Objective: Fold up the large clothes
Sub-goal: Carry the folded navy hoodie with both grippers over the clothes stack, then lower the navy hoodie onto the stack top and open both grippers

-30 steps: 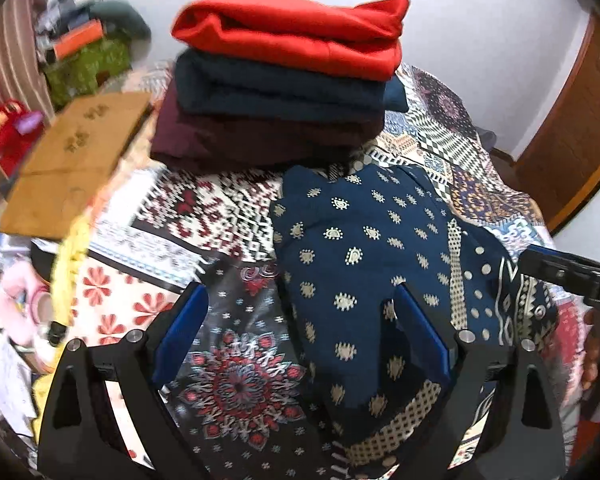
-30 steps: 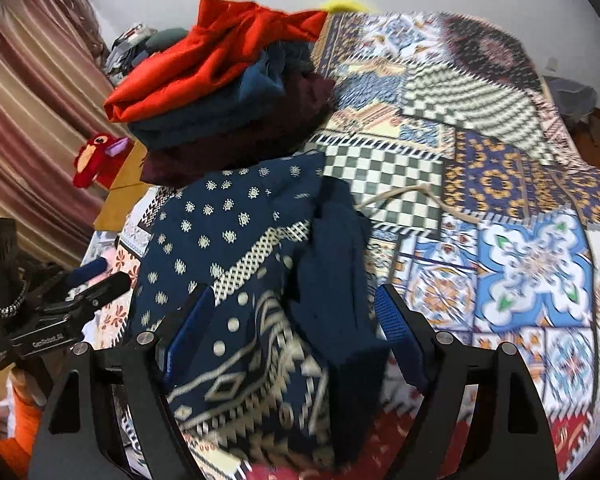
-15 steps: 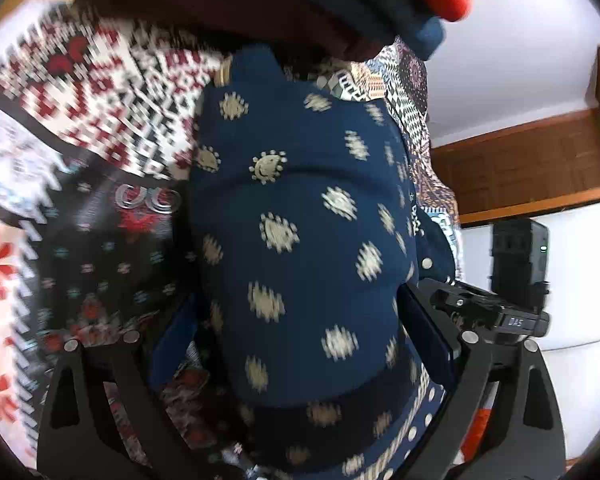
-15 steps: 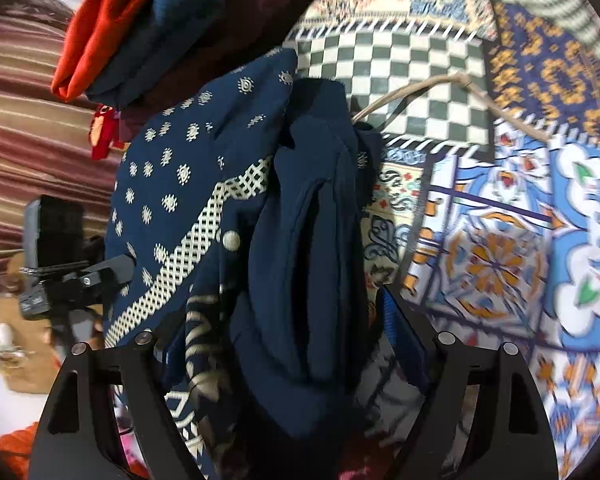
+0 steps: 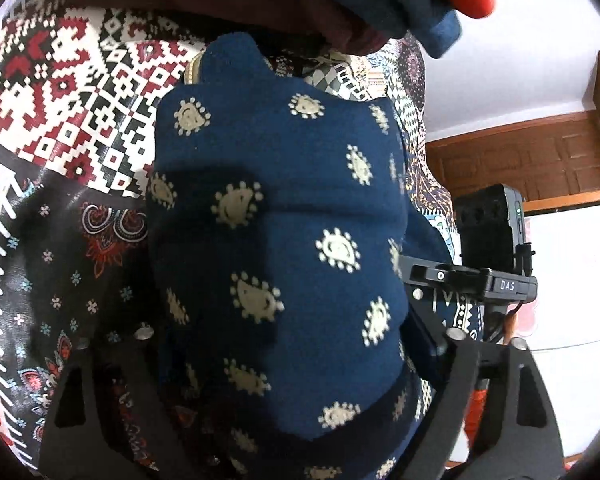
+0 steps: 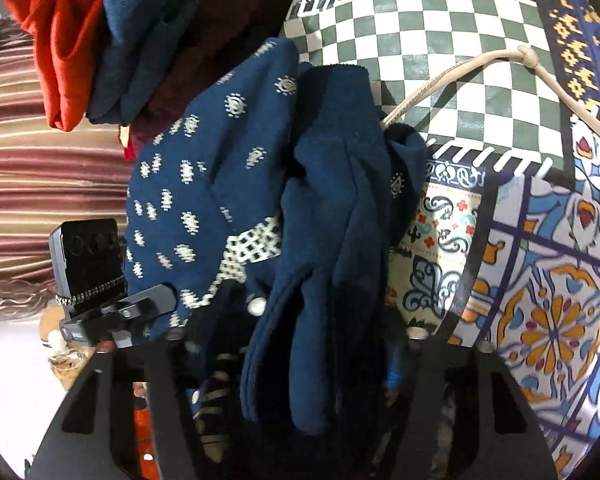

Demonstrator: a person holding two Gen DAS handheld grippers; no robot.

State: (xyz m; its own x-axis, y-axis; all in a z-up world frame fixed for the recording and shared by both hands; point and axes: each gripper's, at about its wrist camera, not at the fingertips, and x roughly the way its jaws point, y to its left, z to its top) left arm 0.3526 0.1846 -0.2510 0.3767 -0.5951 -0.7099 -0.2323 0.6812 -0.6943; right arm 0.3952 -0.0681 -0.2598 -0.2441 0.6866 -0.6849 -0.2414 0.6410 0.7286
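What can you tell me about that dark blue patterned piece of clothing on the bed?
The blue garment is soft navy cloth printed with cream motifs, with a cream lattice band and a plain navy inner side. It lies bunched and partly folded on the patchwork bedcover, its far end beside the stack of folded clothes. Both hand-held grippers straddle its near end.

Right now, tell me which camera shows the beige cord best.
The right wrist view: the beige cord lies in full sight on the checkered patch of the bedcover, running out from the navy printed garment. The left wrist view shows none of it.
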